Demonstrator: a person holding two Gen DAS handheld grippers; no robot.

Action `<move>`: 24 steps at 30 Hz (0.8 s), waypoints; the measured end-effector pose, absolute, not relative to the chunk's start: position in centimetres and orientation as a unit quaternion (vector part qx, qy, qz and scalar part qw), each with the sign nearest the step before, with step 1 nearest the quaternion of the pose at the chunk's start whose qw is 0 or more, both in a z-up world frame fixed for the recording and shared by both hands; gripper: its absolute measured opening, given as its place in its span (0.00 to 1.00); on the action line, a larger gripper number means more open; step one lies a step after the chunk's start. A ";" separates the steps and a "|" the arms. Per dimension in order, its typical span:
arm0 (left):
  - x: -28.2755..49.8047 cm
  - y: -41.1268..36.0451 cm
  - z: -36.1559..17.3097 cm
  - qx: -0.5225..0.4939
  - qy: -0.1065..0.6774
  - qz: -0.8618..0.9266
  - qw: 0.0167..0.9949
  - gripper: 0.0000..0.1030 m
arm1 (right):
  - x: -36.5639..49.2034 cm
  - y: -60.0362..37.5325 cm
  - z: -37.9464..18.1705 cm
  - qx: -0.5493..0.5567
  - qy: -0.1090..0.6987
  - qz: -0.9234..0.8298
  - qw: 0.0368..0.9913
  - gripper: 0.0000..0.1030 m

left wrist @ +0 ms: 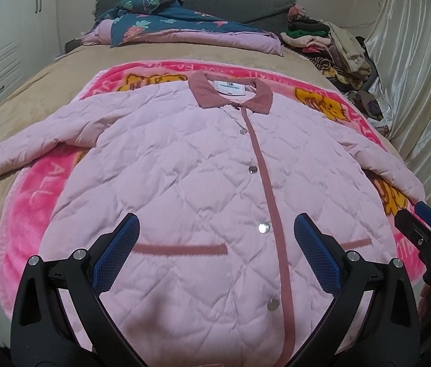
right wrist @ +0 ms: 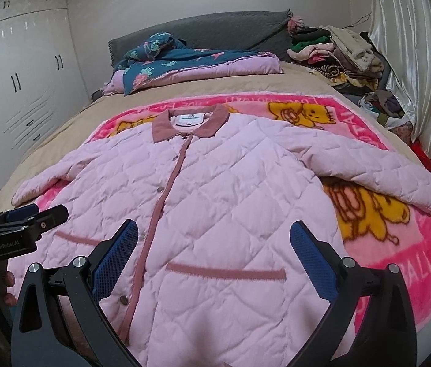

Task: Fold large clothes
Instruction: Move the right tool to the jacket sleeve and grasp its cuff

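A pink quilted jacket (left wrist: 185, 177) lies flat, front up and buttoned, on a bright pink blanket (left wrist: 31, 214), collar at the far end and both sleeves spread out. It also shows in the right wrist view (right wrist: 221, 202). My left gripper (left wrist: 215, 229) is open and empty, above the jacket's lower front near the left pocket. My right gripper (right wrist: 214, 235) is open and empty, above the lower front near the right pocket. The right gripper also shows at the right edge of the left wrist view (left wrist: 423, 217). The left gripper shows at the left edge of the right wrist view (right wrist: 38, 214).
The blanket lies on a beige bed (left wrist: 25, 98). A folded blue floral quilt (left wrist: 166, 21) sits at the grey headboard. A pile of clothes (left wrist: 331, 46) lies at the far right by a shiny curtain (left wrist: 414, 76). White wardrobes (right wrist: 16, 91) stand at the left.
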State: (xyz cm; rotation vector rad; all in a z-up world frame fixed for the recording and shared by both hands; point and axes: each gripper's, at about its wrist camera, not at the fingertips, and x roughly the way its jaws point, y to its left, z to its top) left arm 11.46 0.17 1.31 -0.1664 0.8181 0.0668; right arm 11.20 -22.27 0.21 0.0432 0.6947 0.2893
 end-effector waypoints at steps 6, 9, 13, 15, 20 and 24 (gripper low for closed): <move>14.5 -0.2 1.0 -0.078 0.402 0.032 0.912 0.92 | 13.8 -23.3 -0.2 0.028 0.341 0.121 0.932 0.96; 16.0 -0.6 0.8 -0.075 0.408 0.029 0.909 0.92 | 15.1 -24.3 -0.7 0.036 0.346 0.108 0.931 0.96; 17.9 -1.3 0.7 -0.073 0.412 0.021 0.908 0.92 | 16.5 -25.7 -1.3 0.044 0.352 0.089 0.931 0.96; 18.8 -1.7 0.8 -0.072 0.413 0.018 0.908 0.92 | 17.2 -26.4 -1.5 0.051 0.354 0.080 0.930 0.96; 21.0 -2.7 1.0 -0.074 0.414 0.002 0.907 0.92 | 18.7 -28.5 -1.7 0.066 0.355 0.057 0.931 0.96; 22.3 -3.8 1.1 -0.062 0.413 -0.003 0.908 0.92 | 19.7 -30.4 -1.7 0.080 0.353 0.036 0.932 0.96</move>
